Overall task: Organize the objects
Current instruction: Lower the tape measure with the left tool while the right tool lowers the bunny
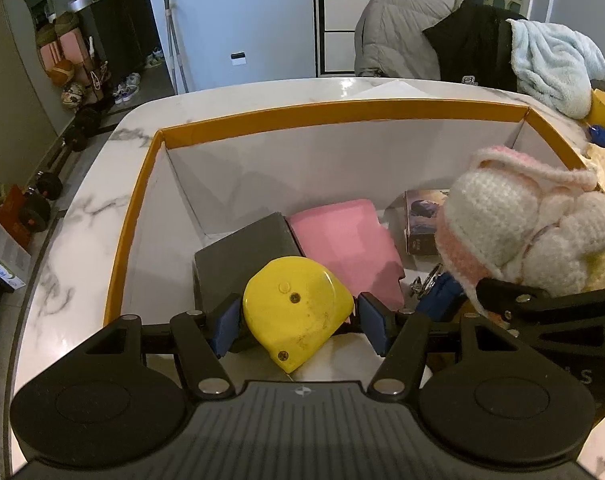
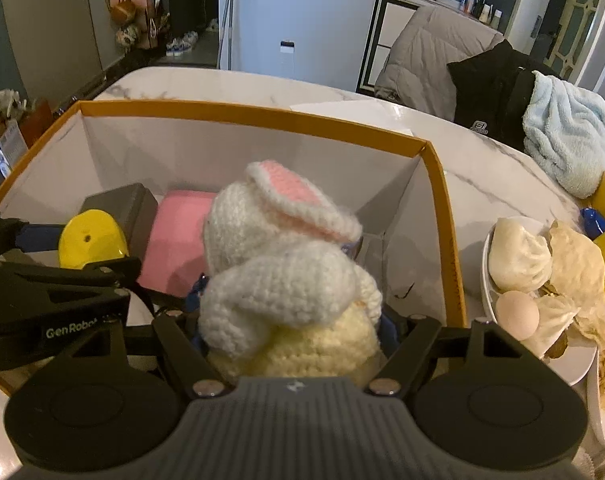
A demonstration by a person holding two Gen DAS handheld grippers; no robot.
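My left gripper (image 1: 300, 326) is shut on a yellow tape measure (image 1: 294, 308), its blue pads (image 1: 226, 326) pressing both sides, low over the near edge of an orange-rimmed white box (image 1: 302, 116). My right gripper (image 2: 292, 336) is shut on a white and pink crocheted bunny (image 2: 278, 248), which hides most of its pads and hangs over the box's right half. In the left wrist view the bunny (image 1: 514, 220) shows at the right. In the box lie a grey block (image 1: 242, 256), a pink flat item (image 1: 342, 236), a small printed carton (image 1: 420, 216) and keys (image 1: 430, 280).
The box stands on a marble table (image 1: 82, 220). To its right, a white plate (image 2: 574, 364) carries buns (image 2: 518, 256) and an egg (image 2: 516, 314). Behind, a black jacket (image 2: 490, 92) and light blue towel (image 2: 570, 136) lie at the table's far edge.
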